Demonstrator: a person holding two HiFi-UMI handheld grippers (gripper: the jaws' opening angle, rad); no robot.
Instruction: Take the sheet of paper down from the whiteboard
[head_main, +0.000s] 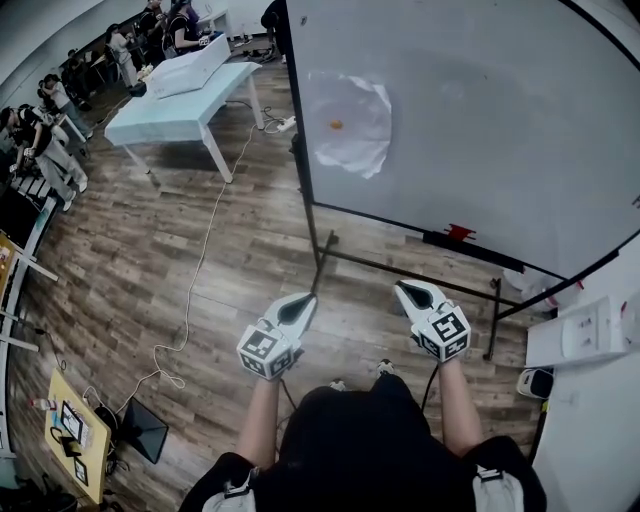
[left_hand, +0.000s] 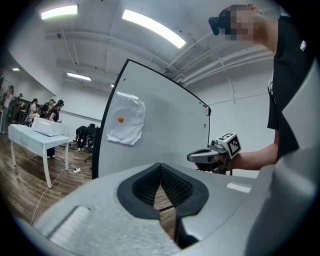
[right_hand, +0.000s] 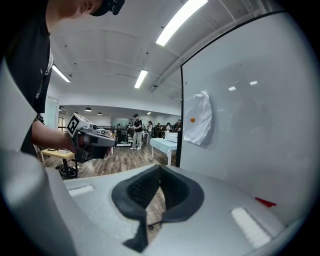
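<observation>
The left gripper (head_main: 303, 300) has its jaws fully together with nothing between the pads; bare wooden floor (head_main: 150, 260) shows through the gap below them. The right gripper (head_main: 408, 292) is the same: jaws closed, empty. Both are held out in front of the person, side by side and apart from each other, tips toward the whiteboard (head_main: 480, 120).

The sheet of paper (head_main: 350, 125) is on the whiteboard, in its upper part near the left frame edge as the head view shows it. It is white and wrinkled, and a small orange magnet (head_main: 336, 125) is on it near its middle. The lower edge looks uneven and slightly lifted. Neither gripper touches the sheet; both are well apart from it.

A small red object (head_main: 459, 233) sits at the bottom rail of the board. A light table (head_main: 160, 125) with a white box (head_main: 190, 65) on it stands to the left beyond the board. A white cable (head_main: 195, 275) trails across the floor. Several people (head_main: 60, 100) are at the far left of the room.
</observation>
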